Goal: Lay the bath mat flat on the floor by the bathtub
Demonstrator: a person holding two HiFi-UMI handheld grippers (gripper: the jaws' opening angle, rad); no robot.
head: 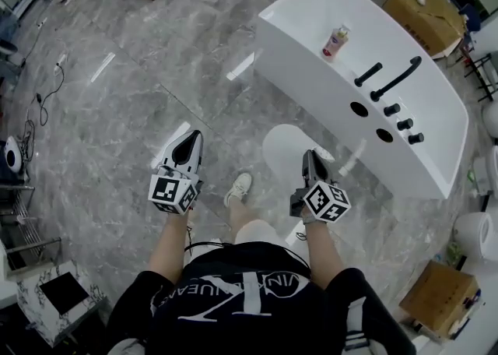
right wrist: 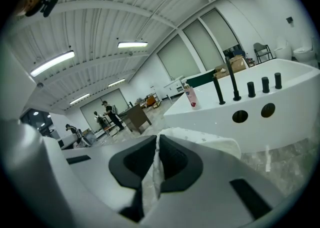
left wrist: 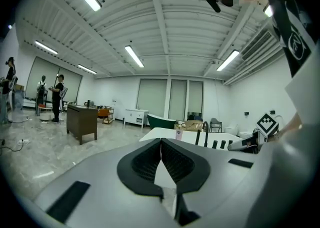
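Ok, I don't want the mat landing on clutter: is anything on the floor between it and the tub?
Nothing visible. The bath mat, clamped in the right gripper, hangs over bare marble floor beside the bathtub. Only the person's shoe is nearby, on the side away from the tub.

The bathtub [head: 274, 28] is glossy, the floor [head: 117, 128] polished, the bath mat [head: 286, 147] cloth.
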